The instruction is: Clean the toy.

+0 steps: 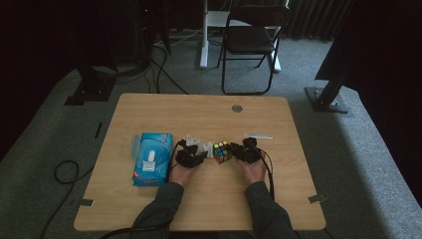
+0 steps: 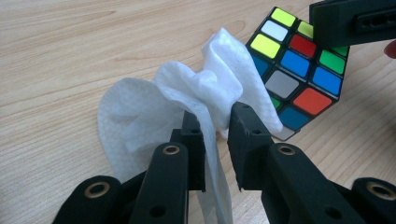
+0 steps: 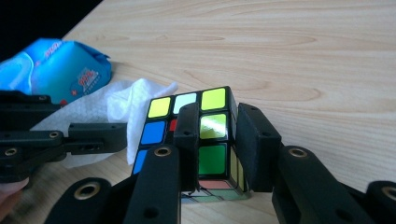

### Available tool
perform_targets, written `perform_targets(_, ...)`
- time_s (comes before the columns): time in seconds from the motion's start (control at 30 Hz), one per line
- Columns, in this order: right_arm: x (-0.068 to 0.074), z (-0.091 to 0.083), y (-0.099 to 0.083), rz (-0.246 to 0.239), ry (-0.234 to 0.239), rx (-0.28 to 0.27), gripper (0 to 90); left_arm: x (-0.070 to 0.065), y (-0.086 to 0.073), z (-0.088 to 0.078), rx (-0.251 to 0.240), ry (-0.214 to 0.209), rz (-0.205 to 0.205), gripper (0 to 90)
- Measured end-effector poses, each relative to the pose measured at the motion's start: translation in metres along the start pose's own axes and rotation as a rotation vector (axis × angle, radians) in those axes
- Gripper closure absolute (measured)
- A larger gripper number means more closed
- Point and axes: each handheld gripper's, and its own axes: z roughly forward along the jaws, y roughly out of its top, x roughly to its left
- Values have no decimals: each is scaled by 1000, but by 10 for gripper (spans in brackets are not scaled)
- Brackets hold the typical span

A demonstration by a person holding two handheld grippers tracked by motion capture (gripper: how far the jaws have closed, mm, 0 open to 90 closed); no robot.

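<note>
While the left tool (image 2: 217,123) pinches a white wipe (image 2: 154,107) against the cube (image 3: 196,140) mid-tabletop (image 1: 164,107), right tool (image 3: 215,140) clamped on cube's corner, blue wipe pack (image 1: 152,158) just left.

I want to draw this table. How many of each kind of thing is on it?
Puzzle cube: 1
White wipe: 1
Blue pack of wipes: 1
Small white piece beyond the right tool: 1, too small to tell what it is
Total: 4

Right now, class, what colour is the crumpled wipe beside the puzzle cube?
White crumpled wipe; clearest in the left gripper view.
</note>
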Motion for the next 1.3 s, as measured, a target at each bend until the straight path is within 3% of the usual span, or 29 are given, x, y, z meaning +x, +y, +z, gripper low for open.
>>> perform_targets(0.4,-7,-3,0,63,-9,-7,701,-2,0,0,-9,-6,4,769)
perform_targets(0.67,0,-1,-2,69,-5,-1,698,-2,-1,-3,-27,0,5,770)
perform_targets(0.77,10,3,-3,51,15,11,698,-1,1,-5,-36,9,4,769)
perform_targets(0.9,12,4,-4,38,23,13,694,0,1,-7,-38,9,6,769)
perform_targets(1.03,16,3,-4,-17,-9,5,691,0,1,-6,-37,8,7,769)
perform_targets(1.07,19,3,-4,-46,-31,8,690,0,1,-6,-35,7,3,769)
perform_targets(1.1,26,2,-3,-110,-80,11,676,0,0,-6,-35,7,4,770)
perform_targets(1.2,32,3,-2,-171,-125,19,678,0,1,-6,-35,7,4,770)
perform_targets(1.3,35,3,-1,-204,-133,29,719,-1,1,-6,-34,6,6,769)
